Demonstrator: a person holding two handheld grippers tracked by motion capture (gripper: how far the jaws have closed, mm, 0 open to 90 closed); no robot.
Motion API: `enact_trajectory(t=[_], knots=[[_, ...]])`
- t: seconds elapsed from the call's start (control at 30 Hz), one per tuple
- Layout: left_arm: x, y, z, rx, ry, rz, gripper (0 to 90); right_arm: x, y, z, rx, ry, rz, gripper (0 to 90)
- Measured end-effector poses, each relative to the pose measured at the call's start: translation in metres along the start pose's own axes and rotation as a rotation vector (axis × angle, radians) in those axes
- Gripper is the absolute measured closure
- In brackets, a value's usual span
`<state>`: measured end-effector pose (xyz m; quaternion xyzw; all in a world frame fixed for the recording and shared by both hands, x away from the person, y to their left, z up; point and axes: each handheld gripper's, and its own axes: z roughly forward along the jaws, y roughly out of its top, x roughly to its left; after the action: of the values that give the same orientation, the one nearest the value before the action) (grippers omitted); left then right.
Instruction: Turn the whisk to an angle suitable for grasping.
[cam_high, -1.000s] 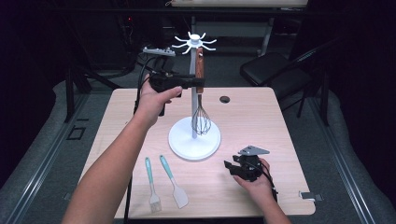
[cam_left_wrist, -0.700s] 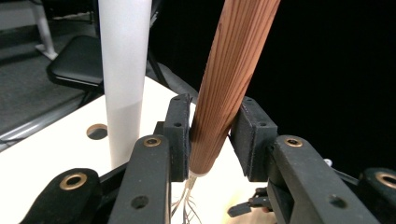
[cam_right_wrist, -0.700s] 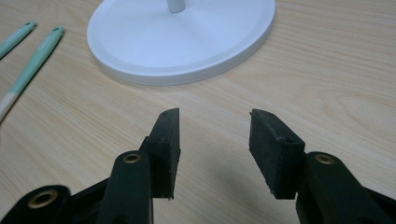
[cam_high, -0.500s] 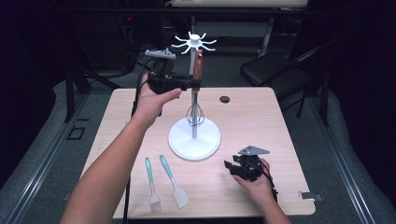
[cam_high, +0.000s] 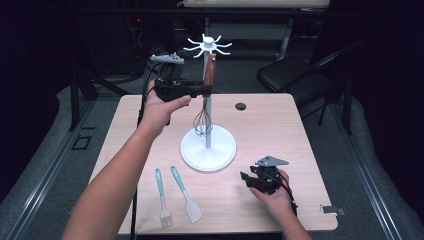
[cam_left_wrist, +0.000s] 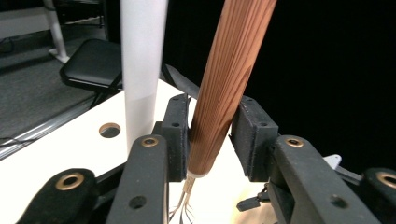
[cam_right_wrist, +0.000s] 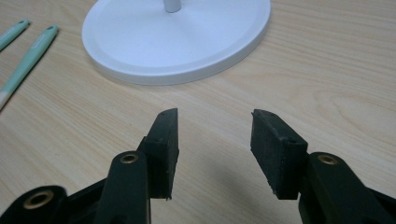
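Up by the white stand (cam_high: 207, 145), the left tongs (cam_high: 204, 90) have just been opening around the whisk (cam_high: 205, 97): its wooden handle sits between the pads, touching one with a gap at the other, and the whisk hangs upright beside the pole. The right tongs (cam_high: 248, 179) rest low over the counter (cam_high: 310, 150), jaws apart and empty, near the stand's base.
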<state>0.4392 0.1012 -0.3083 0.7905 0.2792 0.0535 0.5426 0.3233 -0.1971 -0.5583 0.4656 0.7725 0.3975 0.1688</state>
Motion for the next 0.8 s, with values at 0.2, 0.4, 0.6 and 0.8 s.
enact_trajectory(t=[0.2,0.4,0.6,0.8], knots=[[0.000,-0.009,-0.001,0.004,0.026,0.008,59.9,-0.003,0.000,-0.002,-0.016,-0.012,-0.007,51.1],[-0.006,-0.033,0.001,0.055,0.102,0.060,55.8,-0.009,0.001,-0.004,-0.041,-0.039,-0.044,48.2],[-0.008,-0.065,0.000,0.092,0.122,0.043,54.5,-0.013,0.001,-0.004,-0.026,-0.058,-0.051,45.9],[-0.005,-0.102,-0.010,0.119,0.166,0.041,54.3,-0.014,0.000,-0.004,-0.028,-0.069,-0.065,51.9]])
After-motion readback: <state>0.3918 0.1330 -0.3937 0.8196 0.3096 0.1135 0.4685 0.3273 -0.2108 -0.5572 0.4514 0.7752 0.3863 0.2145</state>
